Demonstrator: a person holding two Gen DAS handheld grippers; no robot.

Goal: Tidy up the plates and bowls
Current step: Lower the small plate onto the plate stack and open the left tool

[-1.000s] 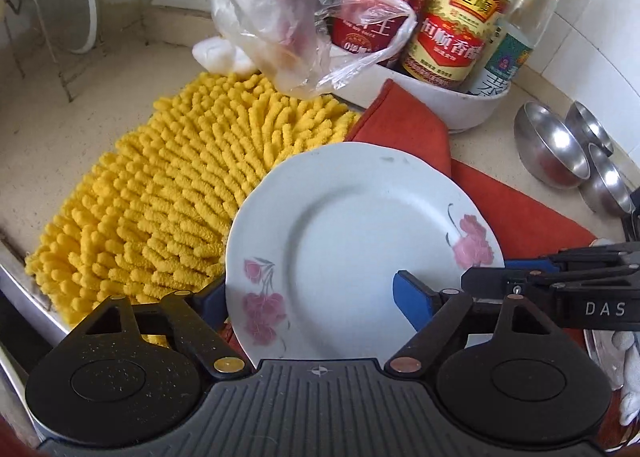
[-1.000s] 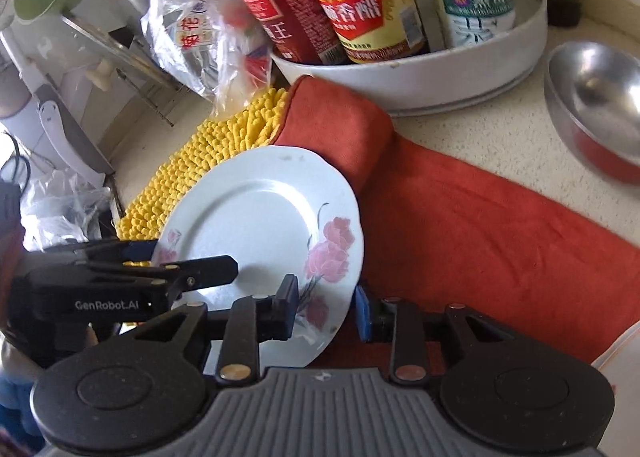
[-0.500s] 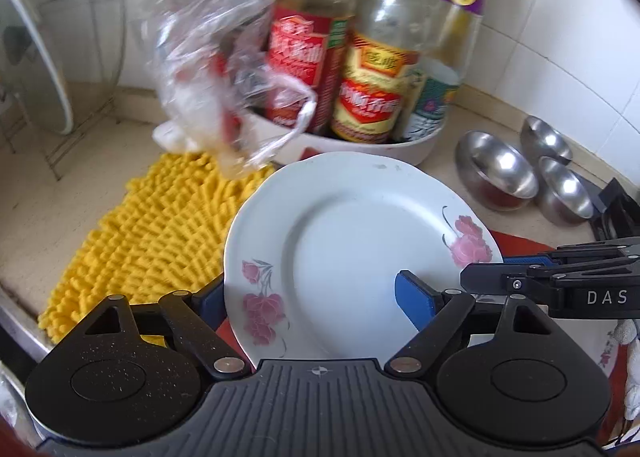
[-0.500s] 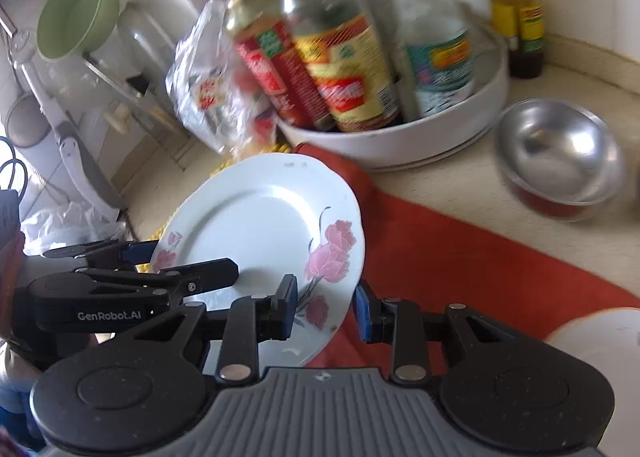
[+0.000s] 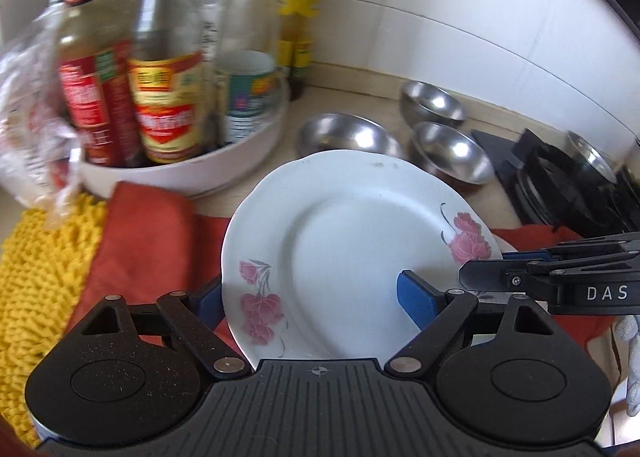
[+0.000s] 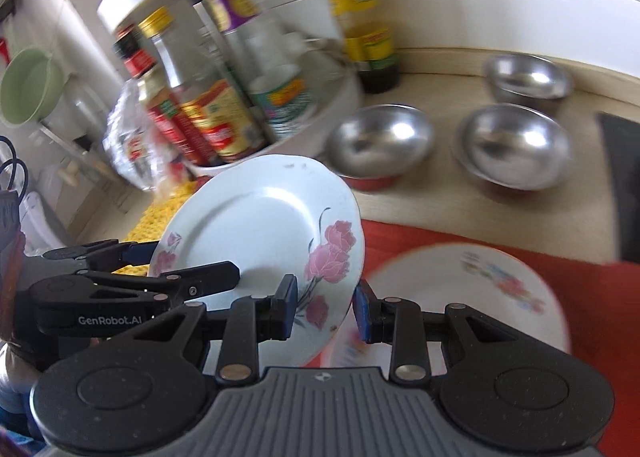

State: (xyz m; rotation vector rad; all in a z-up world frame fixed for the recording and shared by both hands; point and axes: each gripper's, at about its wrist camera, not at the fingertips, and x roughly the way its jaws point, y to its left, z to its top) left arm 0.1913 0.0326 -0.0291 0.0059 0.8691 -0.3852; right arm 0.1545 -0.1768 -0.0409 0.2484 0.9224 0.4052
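A white plate with pink flowers [image 5: 352,241] is held in the air by both grippers. My left gripper [image 5: 312,297] is shut on its near-left rim. My right gripper [image 6: 326,311] is shut on its right rim [image 6: 344,257]; in the left wrist view it shows at the plate's right edge [image 5: 496,277]. A second white plate with flowers [image 6: 472,293] lies on the red cloth [image 6: 600,297] below and to the right. Three steel bowls [image 6: 380,145] [image 6: 516,145] [image 6: 528,77] stand on the counter behind.
A round white tray of sauce bottles [image 5: 192,161] stands at the back left, with a plastic bag [image 5: 28,129] beside it. A yellow chenille mat [image 5: 36,277] lies at the left. A black stove grate with a pot [image 5: 568,177] is at the right.
Both grippers have lifted the plate and carried it to the right. The steel bowls, the stove and the second plate have come into view, and the yellow mat has dropped back to the left.
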